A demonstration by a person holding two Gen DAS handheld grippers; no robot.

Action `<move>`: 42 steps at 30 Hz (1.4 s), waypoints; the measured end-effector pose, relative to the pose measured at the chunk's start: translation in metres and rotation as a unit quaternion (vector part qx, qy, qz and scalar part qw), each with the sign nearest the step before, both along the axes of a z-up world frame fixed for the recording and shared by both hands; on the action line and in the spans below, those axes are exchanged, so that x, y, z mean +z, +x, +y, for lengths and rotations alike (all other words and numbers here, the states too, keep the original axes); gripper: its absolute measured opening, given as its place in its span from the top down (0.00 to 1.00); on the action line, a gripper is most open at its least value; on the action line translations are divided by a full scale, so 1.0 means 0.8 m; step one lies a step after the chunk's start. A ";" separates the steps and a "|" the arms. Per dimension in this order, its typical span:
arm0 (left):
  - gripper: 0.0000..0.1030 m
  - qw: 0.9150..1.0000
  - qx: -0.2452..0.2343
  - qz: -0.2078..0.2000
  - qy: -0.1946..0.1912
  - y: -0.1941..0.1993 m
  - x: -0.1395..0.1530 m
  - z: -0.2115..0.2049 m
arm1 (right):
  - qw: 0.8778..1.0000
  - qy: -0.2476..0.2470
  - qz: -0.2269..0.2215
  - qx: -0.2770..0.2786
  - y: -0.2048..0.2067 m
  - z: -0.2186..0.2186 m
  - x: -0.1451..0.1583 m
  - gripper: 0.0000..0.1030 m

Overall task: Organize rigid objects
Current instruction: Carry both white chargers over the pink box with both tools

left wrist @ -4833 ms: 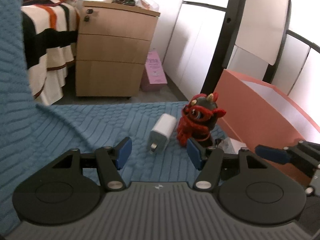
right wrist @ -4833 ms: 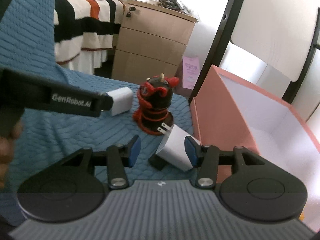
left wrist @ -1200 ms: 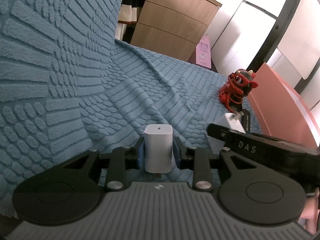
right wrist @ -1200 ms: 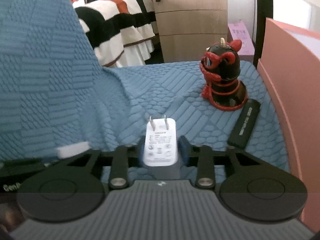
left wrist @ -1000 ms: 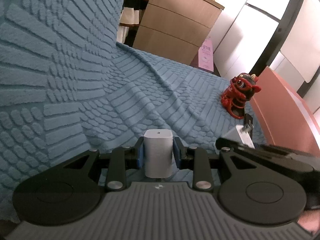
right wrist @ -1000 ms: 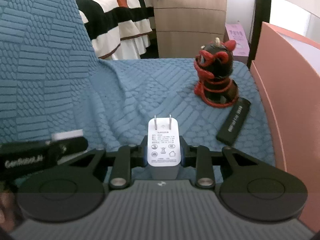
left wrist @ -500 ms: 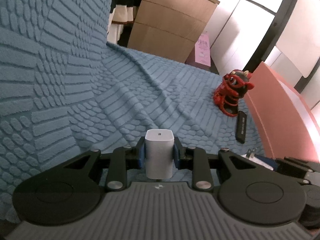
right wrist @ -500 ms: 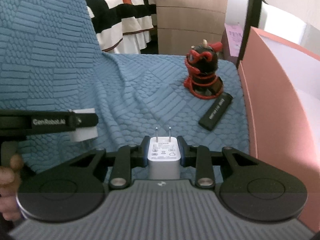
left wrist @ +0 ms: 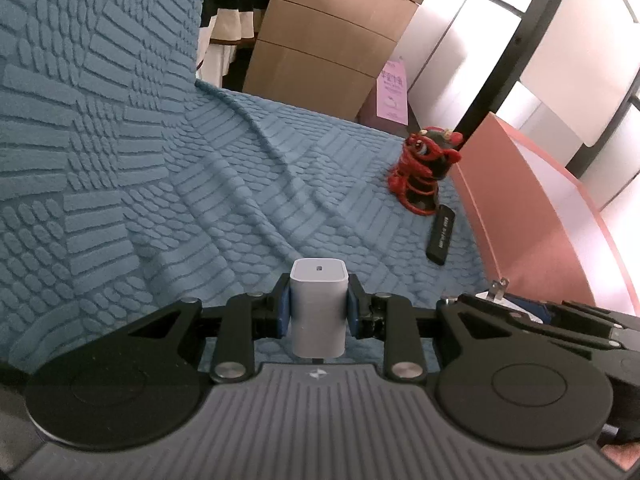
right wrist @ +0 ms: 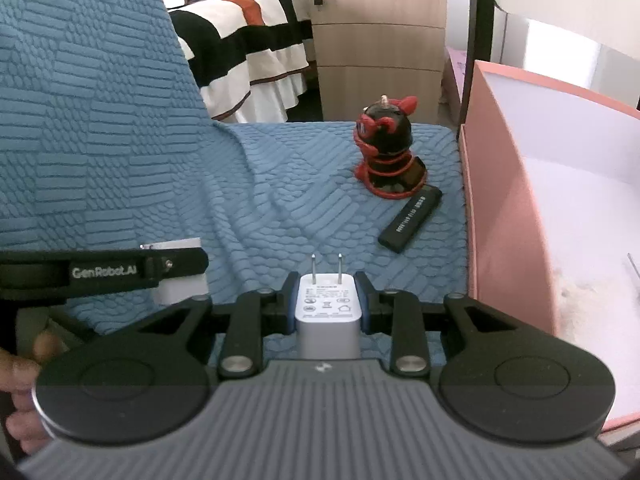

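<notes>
L gripper [left wrist: 316,306] is clenched on a white charger cube [left wrist: 318,308], blue pads pressed to both its sides, port end facing away from the cam; the cube is held clear above the blue textured cover [left wrist: 200,200]. R gripper [right wrist: 327,300] is clenched on a 2nd white charger [right wrist: 327,312], w/ its two prongs pointing fwd and the printed label face up, also held off the cover. In the right wrist view the L gripper comes in from the left edge at about the same height, w/ its cube showing behind its finger; part of a hand [right wrist: 24,376] shows at the lower left. Still on the cover, near its far right corner: a red-and-black figurine [right wrist: 386,148], upright, and a black stick-shaped device [right wrist: 412,218] w/ white lettering, lying flat on a diagonal just beside the figurine's base; can't tell if they touch. A pink open box [right wrist: 496,200] w/ white inside stands along the cover's right edge, its near wall just beside the black stick. Inside the box, low near the R gripper, smth pale and fuzzy, too blurred to name. Beyond the far edge: a wooden drawer unit [right wrist: 380,40] w/ a key in its top lock, and a bed w/ black, white and orange striped bedding [right wrist: 248,40] to its left.
</notes>
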State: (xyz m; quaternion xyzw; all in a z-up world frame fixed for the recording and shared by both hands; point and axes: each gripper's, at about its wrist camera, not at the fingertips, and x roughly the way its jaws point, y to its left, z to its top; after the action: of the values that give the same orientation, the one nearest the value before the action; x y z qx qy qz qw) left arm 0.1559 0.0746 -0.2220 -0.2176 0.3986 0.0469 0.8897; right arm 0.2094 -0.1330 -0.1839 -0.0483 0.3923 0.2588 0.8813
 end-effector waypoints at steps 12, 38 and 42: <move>0.69 1.000 -0.012 -0.008 -0.016 -0.010 0.061 -0.023 | 1.000 0.026 -0.005 0.001 -0.002 -0.029 0.059 0.69; 0.69 0.995 -0.060 -0.080 -0.017 0.056 0.218 -0.101 | 0.993 0.083 -0.085 -0.029 0.022 -0.105 0.194 0.69; 0.69 0.993 -0.072 -0.093 -0.018 0.075 0.240 -0.121 | 0.991 0.087 -0.092 -0.041 0.032 -0.125 0.208 0.69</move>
State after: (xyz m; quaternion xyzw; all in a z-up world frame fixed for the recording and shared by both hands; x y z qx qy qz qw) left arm 0.2161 -0.0225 -0.0302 -0.2081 0.3295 -0.0451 0.9198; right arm 0.2347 -0.2330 -0.0177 0.0206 0.2871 0.2501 0.9244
